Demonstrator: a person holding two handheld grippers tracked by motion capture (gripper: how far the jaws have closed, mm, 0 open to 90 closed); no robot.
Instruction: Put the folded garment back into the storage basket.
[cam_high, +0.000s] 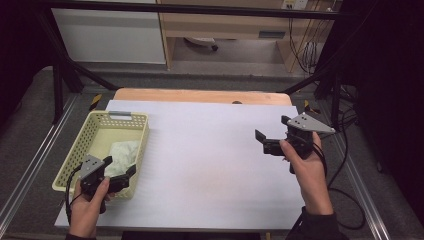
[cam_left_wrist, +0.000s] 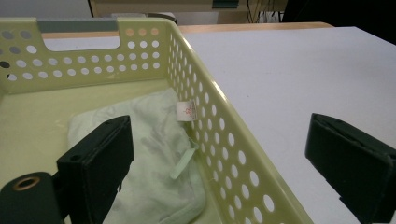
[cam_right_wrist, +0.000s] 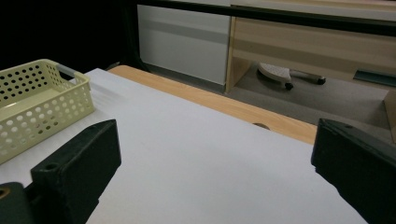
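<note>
Two hands reach in from the near edge of the high view, each holding a set of tongs. At the left, the left tongs (cam_high: 120, 172) hang over the near right corner of a pale yellow basket (cam_high: 98, 118), spread wide and pinching nothing; in the left gripper view one jaw sits above the inside of the basket and the other above the bare white surface outside it, with the basket's hole-dotted side wall running between them. Just under the inner jaw lies a folded pale green cloth (cam_left_wrist: 154, 154) on the basket floor, pressed up against that wall, with a small white tag (cam_left_wrist: 186, 110) and a thin loop at its edge. At the right side, the right tongs (cam_high: 272, 135) are held above the white tabletop (cam_high: 210, 155), well apart from the basket, jaws also spread and gripping nothing, pointing toward the left. The basket stands at the left edge of the tabletop. Beyond the white sheet, a strip of bare wood (cam_high: 200, 95) shows along the far edge.
</note>
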